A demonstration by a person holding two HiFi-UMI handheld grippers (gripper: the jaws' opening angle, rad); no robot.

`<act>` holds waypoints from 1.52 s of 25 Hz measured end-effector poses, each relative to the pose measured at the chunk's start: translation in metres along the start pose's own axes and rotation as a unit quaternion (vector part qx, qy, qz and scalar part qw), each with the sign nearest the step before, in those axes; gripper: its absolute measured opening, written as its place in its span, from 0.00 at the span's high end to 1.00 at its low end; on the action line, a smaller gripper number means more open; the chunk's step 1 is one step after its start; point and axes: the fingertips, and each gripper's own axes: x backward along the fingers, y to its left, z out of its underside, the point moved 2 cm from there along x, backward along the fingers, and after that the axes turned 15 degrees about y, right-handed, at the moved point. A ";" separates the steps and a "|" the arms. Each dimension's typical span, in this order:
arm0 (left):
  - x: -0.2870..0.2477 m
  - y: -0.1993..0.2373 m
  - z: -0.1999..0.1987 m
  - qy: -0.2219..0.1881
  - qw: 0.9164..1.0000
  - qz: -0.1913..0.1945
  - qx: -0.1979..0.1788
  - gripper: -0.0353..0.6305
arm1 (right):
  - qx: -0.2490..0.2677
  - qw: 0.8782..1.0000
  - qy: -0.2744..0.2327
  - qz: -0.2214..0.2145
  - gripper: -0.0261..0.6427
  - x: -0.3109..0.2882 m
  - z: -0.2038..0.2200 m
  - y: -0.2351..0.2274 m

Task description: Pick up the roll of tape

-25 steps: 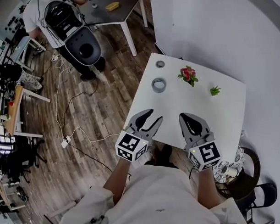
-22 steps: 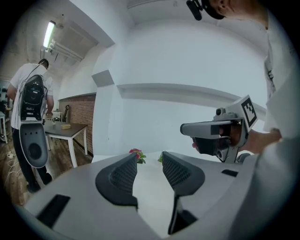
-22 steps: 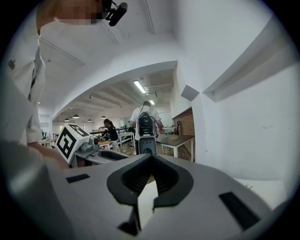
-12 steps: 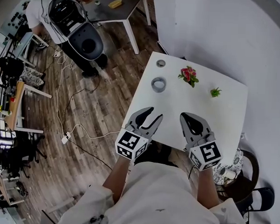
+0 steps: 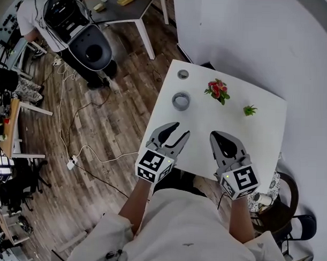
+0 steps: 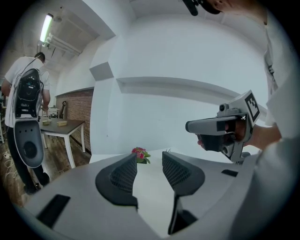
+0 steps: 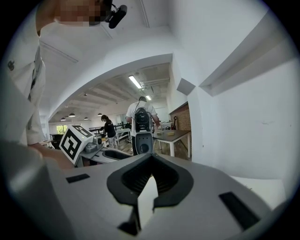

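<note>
The grey roll of tape [image 5: 181, 100] lies flat on the left part of the white table [image 5: 259, 141], far beyond both grippers. My left gripper [image 5: 179, 130] hangs over the table's near edge, open with nothing between its fingers; in the left gripper view [image 6: 149, 161] the gap shows only the table top. My right gripper [image 5: 214, 135] is beside it over the near edge, shut and empty, its jaws meeting at the tips in the right gripper view [image 7: 151, 158]. Neither gripper view shows the tape.
A small grey round thing [image 5: 183, 74] sits at the table's far left corner. Red flowers [image 5: 217, 89] and a small green plant [image 5: 250, 110] stand further right. A white wall [image 5: 252, 39] backs the table. A person with a backpack [image 5: 76, 28] stands by a dark table [image 5: 130, 8].
The head view has shifted a little, so the table sits slightly higher and further left. Both grippers keep their places and states. The person at the far table has moved left.
</note>
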 end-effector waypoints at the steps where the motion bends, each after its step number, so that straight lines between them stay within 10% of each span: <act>1: -0.004 0.006 -0.001 0.003 1.000 0.001 -0.004 0.68 | -0.001 1.000 0.002 0.003 0.95 -0.004 -0.003 -0.002; 17: -0.087 0.079 0.015 0.100 0.991 0.050 -0.079 0.68 | -0.042 0.996 0.047 0.064 0.95 -0.059 -0.011 -0.033; 38: -0.170 0.118 0.082 0.235 0.953 0.105 -0.161 0.68 | -0.099 0.985 0.084 0.111 0.95 -0.097 0.004 -0.044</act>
